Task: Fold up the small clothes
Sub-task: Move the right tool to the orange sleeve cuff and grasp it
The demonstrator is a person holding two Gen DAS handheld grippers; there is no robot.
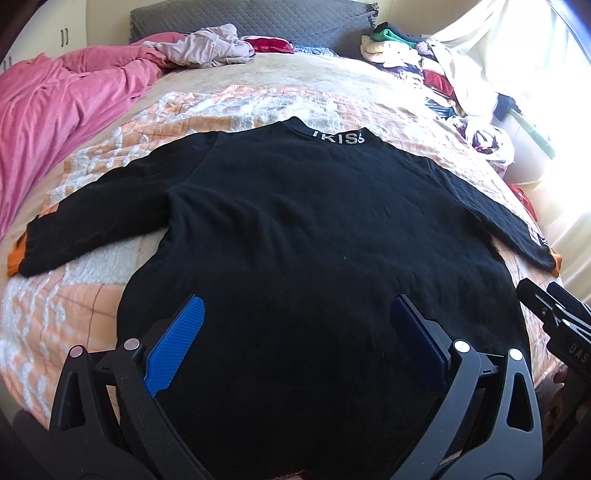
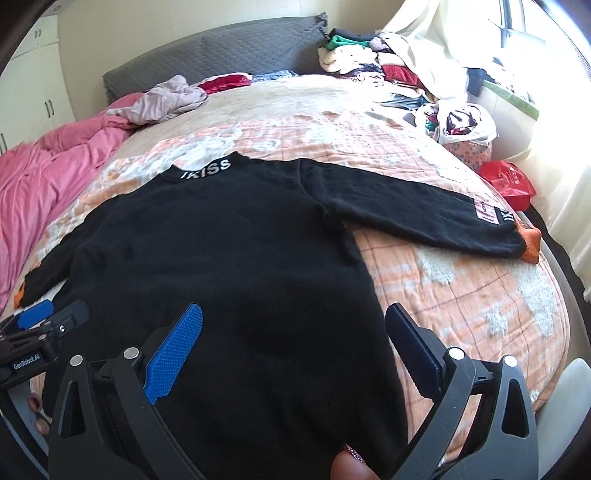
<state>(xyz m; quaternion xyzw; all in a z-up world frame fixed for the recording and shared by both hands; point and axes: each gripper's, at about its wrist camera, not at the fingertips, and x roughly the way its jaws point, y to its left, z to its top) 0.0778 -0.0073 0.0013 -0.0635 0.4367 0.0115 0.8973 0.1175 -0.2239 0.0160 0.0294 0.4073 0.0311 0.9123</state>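
Note:
A black long-sleeved sweater (image 1: 295,229) with "IKISS" on its collar and orange cuffs lies flat on the bed, sleeves spread out; it also shows in the right wrist view (image 2: 229,251). My left gripper (image 1: 297,310) is open and empty, hovering over the sweater's lower hem. My right gripper (image 2: 295,317) is open and empty over the hem's right part. The right gripper's body shows at the right edge of the left wrist view (image 1: 557,314). The left gripper shows at the left edge of the right wrist view (image 2: 40,325).
The bed has an orange-and-white patterned blanket (image 2: 461,280). A pink duvet (image 1: 55,110) lies on the left. A pile of clothes (image 2: 388,70) and bags (image 2: 509,181) sits at the far right by the window. A grey headboard (image 1: 240,18) is behind.

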